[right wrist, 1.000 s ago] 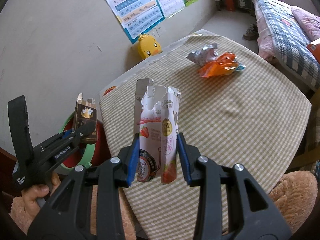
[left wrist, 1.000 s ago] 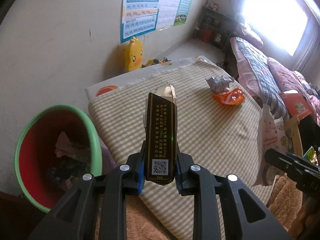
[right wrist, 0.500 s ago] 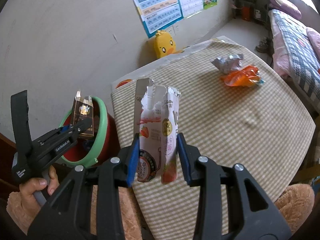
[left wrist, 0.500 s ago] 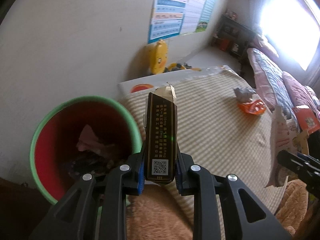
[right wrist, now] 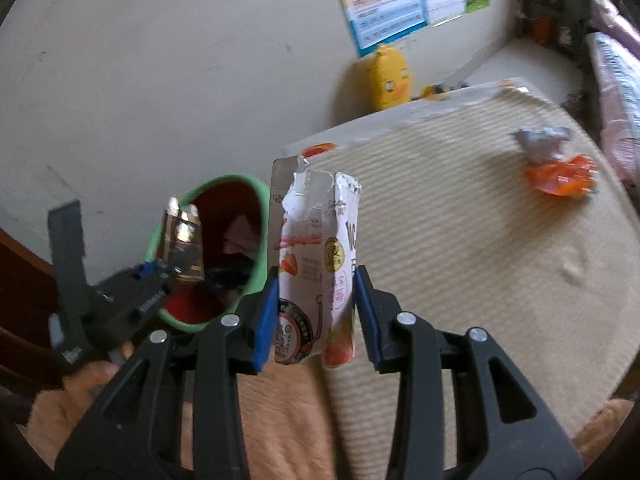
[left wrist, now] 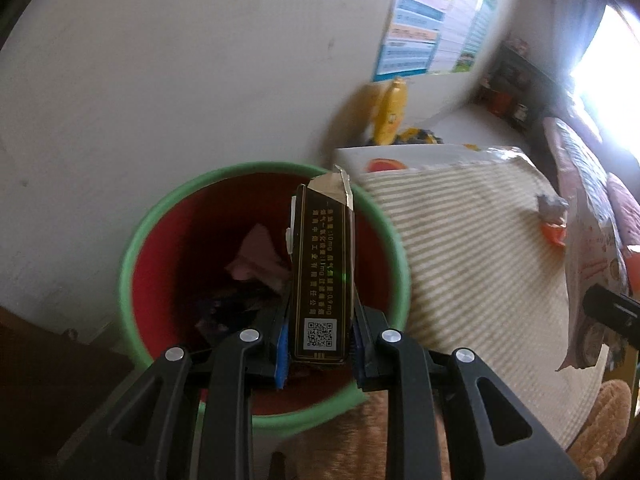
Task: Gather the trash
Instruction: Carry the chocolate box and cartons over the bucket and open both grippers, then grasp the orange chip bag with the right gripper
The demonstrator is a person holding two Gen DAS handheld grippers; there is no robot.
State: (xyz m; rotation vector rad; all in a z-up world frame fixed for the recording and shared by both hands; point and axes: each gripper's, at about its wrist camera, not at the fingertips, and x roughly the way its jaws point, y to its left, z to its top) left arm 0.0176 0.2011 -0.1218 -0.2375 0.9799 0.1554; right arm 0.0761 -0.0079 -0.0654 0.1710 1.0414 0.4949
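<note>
My left gripper (left wrist: pixel 318 344) is shut on a dark brown cigarette box (left wrist: pixel 322 272) and holds it upright over the red bin with a green rim (left wrist: pixel 160 220). The bin holds several scraps. In the right wrist view the left gripper (right wrist: pixel 176 270) and its box (right wrist: pixel 182 240) hang over the same bin (right wrist: pixel 260 200). My right gripper (right wrist: pixel 316 320) is shut on a torn white strawberry drink carton (right wrist: pixel 320 264), held over the table's near left corner. A crumpled silver wrapper (right wrist: pixel 540 142) and an orange wrapper (right wrist: pixel 562 174) lie on the checked tablecloth (right wrist: pixel 460 240).
A yellow duck toy (right wrist: pixel 390 80) stands on the floor by the wall behind the table. Posters (right wrist: pixel 400 0) hang on the wall. A bed (left wrist: pixel 580 168) lies at the far right. A brown plush surface (right wrist: pixel 280 420) sits below the grippers.
Both grippers have swung left with their loads. The cigarette box has moved from over the table to over the bin. The carton has come closer to the bin.
</note>
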